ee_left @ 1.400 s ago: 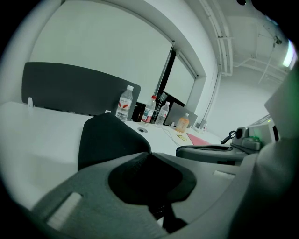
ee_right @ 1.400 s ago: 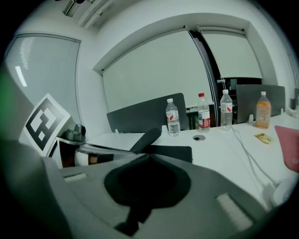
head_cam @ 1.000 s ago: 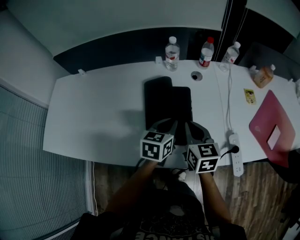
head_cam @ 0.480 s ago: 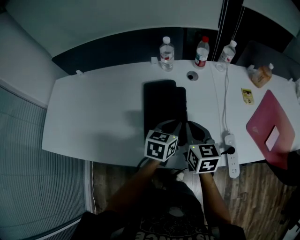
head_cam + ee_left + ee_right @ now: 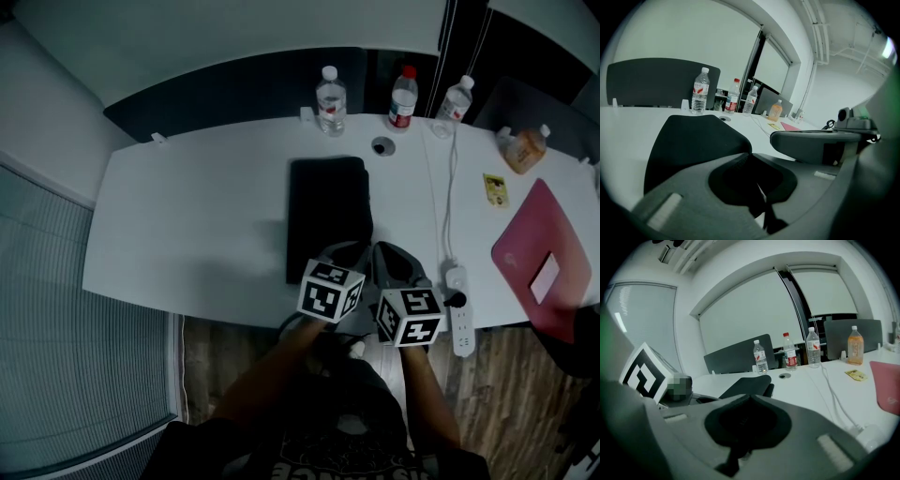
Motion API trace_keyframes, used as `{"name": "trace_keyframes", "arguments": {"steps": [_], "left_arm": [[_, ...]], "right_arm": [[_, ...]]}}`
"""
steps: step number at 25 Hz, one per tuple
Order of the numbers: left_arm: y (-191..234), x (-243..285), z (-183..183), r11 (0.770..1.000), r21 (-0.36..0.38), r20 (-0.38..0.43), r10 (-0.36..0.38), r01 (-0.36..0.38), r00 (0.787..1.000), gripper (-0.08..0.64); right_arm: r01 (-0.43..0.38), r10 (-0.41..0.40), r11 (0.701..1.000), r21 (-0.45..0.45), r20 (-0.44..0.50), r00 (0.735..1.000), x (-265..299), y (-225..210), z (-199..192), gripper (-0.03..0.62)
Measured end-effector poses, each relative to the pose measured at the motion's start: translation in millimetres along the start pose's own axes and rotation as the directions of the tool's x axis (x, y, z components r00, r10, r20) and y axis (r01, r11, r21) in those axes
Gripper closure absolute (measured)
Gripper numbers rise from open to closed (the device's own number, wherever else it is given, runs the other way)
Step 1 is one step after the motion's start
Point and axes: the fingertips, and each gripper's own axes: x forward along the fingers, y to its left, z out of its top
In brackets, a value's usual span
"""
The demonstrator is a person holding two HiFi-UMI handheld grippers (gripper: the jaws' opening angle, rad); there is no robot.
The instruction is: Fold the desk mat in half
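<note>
Grippers sit side by side at the lower middle of the head view, both reaching up the frame over the near edge of the long white desk (image 5: 187,225). The left gripper (image 5: 349,251) has its jaws pressed together in its own view (image 5: 750,152), their tips right at the near right corner of the black rectangular desk mat (image 5: 326,216); whether a layer of the mat is caught between them cannot be made out. The right gripper (image 5: 386,251) also has its jaws closed tip to tip (image 5: 750,397), just right of the mat's edge, with nothing visible between them. The mat lies flat in the centre of the desk as a narrow upright rectangle, and the right gripper view shows two stacked layers at its far end (image 5: 757,384). Along the top edge of the desk stand three clear plastic water bottles (image 5: 328,89) (image 5: 403,97) (image 5: 457,98), well apart from the mat. A thin white cable (image 5: 448,202) runs down the frame to a white power strip (image 5: 459,311) at the lower right, and a flat pink rectangular pad (image 5: 544,248) lies at the right edge.
</note>
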Motion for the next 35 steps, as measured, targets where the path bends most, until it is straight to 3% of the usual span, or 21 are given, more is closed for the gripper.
{"name": "trace_keyframes", "arguments": {"steps": [9, 13, 22, 28, 35], "left_arm": [[-12.2, 10.8, -16.6, 1.0, -0.012, -0.016, 0.008, -0.008, 1.0, 0.534], [-13.8, 13.3, -30.1, 1.0, -0.03, -0.024, 0.009, -0.01, 1.0, 0.491], [-10.5, -5.7, -24.4, 0.997, -0.052, 0.041, 0.059, -0.057, 0.997, 0.486], [-0.3, -32.0, -20.4, 0.992, -0.023, 0.074, 0.125, -0.124, 0.989, 0.488], [6.1, -74.1, -7.2, 0.988, 0.005, 0.136, 0.153, -0.155, 0.979, 0.502]], "right_arm": [[-0.033, 0.033, 0.999, -0.008, -0.017, 0.999, -5.9, -5.3, -9.7, 0.589], [-0.053, 0.053, 0.999, -0.011, -0.029, 0.998, -6.9, -7.1, -15.6, 0.589], [-0.11, 0.109, 0.994, -0.024, -0.042, 0.993, -7.2, 6.3, -20.1, 0.589], [-0.126, 0.124, 0.991, -0.041, -0.031, 0.992, -12.7, 24.2, -14.7, 0.589], [-0.116, 0.116, 0.991, -0.073, -0.016, 0.993, -23.9, 54.6, -7.3, 0.589]]}}
